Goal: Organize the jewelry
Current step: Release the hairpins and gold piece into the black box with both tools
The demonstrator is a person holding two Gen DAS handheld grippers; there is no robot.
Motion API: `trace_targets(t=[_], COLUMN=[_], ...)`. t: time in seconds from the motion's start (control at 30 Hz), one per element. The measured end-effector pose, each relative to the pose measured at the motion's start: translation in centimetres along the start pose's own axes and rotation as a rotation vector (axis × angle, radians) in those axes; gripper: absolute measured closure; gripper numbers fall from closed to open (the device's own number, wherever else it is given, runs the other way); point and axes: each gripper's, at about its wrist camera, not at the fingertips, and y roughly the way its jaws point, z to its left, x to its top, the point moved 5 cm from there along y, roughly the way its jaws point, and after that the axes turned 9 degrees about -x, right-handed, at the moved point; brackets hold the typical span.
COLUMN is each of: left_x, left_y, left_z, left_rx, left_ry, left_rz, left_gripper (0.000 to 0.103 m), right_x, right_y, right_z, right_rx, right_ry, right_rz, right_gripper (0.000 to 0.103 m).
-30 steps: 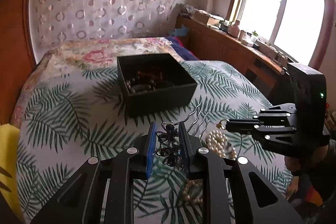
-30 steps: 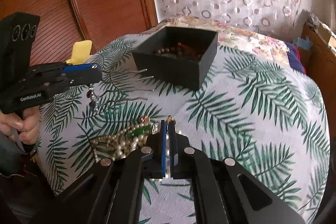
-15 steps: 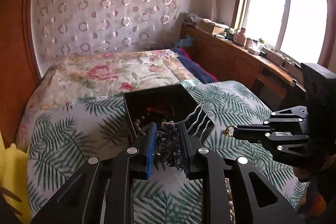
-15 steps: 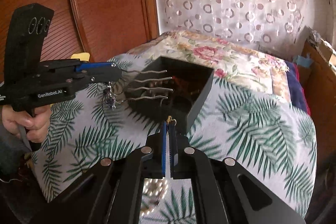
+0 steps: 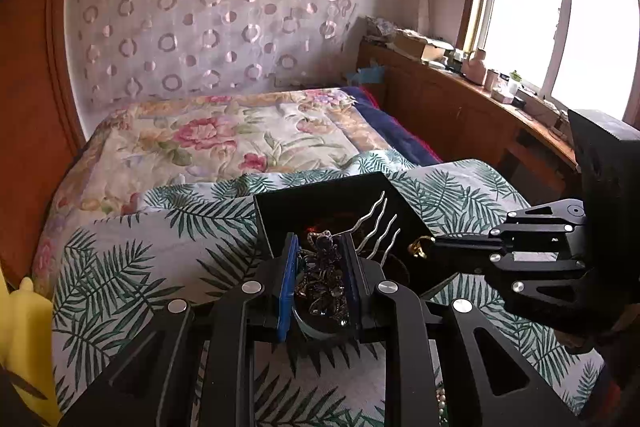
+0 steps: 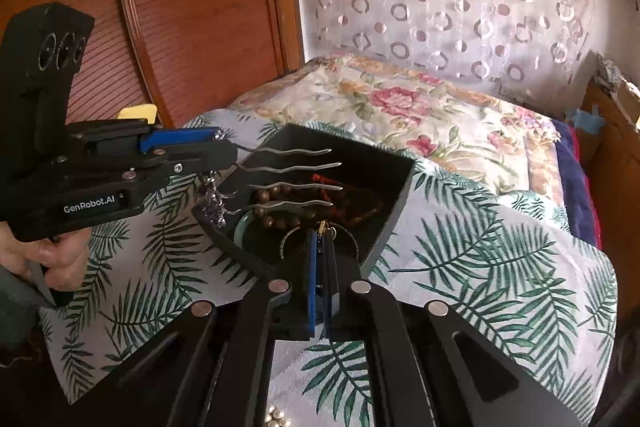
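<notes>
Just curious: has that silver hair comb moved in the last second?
Yes. The hair comb, in the left gripper, went from above the bedspread to over the black box.

left wrist: close, faces far wall, window right | right wrist: close, faces wardrobe left | shared: black box (image 5: 344, 203) (image 6: 384, 171)

Box (image 6: 384, 223) sits on the leaf-print cover (image 6: 500, 267) of the bed, floral quilt (image 6: 420, 107) behind it toward the head edge. Bead bracelet (image 6: 276, 197) and bangle (image 6: 244, 227) lie in the box. Hair comb (image 6: 288, 179), prongs over the box's left side, sits above the beads. Pearls (image 6: 274, 417) lie on the cover before the box.
</notes>
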Motion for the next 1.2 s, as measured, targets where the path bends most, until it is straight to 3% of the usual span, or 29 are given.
trace_targets(t=[0.63,1.2], left_x=[-0.1,-2.7], left_y=[2.3,-1.4], left_z=[0.1,-1.1], left_rx=[-0.009,0.017], left_ry=[-0.008,-0.012], left_rz=[0.035,0.023], left_gripper=[0.083,0.062], right_x=[-1.0,-4.4], right_y=[-0.7,-6.0], right_z=[-0.3,0.1], right_rx=[-0.011,-0.03], right_ry=[0.027,0.055], right_rz=[0.004,-0.028], right_gripper=[0.093,0.093])
